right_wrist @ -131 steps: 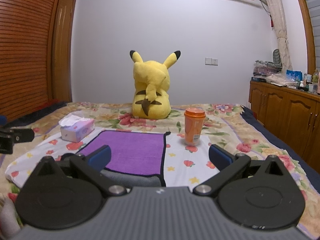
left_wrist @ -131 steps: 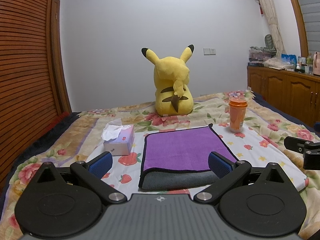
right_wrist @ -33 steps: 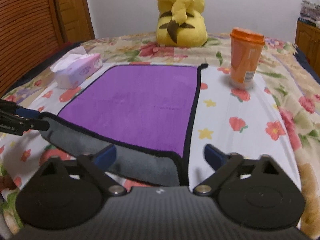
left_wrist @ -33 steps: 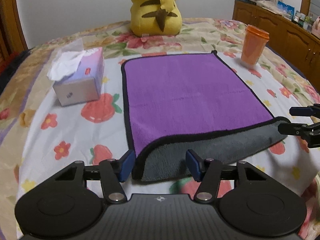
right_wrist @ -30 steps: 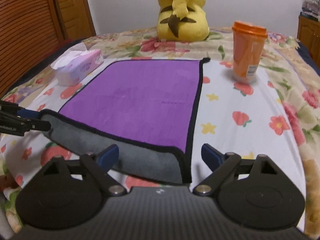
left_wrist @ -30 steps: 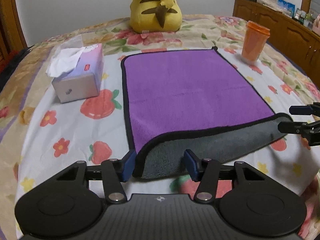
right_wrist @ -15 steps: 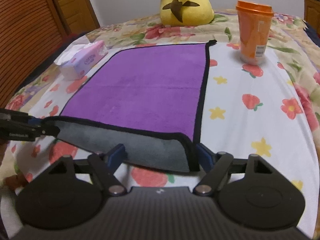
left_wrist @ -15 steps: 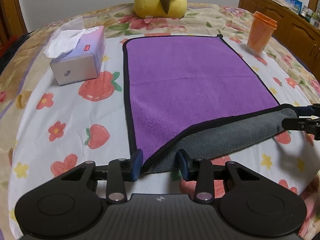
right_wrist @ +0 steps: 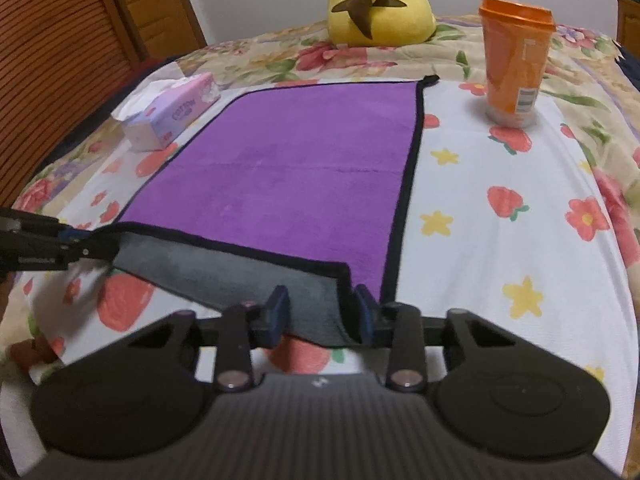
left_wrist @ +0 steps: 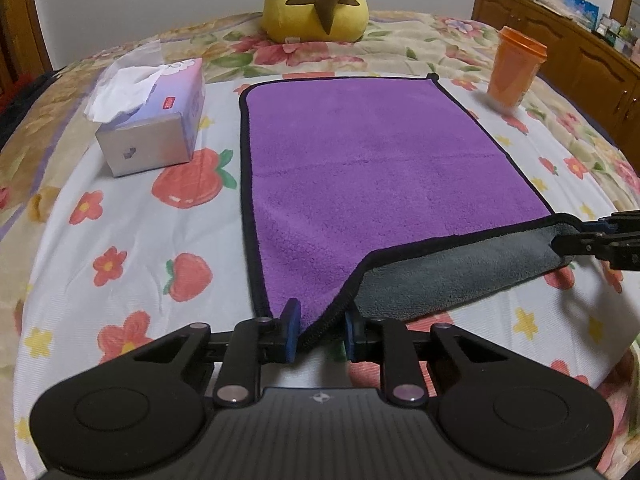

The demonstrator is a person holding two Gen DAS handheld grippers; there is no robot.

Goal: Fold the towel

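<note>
Fold barely begun; left gripper (left_wrist: 318,330) and right gripper (right_wrist: 322,314) each sat clamped on a near corner of the purple, grey-backed microfibre towel (left_wrist: 372,168), edge lifted off bed; carry-over remained.

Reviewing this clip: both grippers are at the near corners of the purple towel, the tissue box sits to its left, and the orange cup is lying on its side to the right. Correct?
Not quite. The orange cup stands upright on the bedspread, as the right wrist view shows. The rest holds: the left gripper and right gripper are at the near corners of the purple towel, with the tissue box to its left.
</note>
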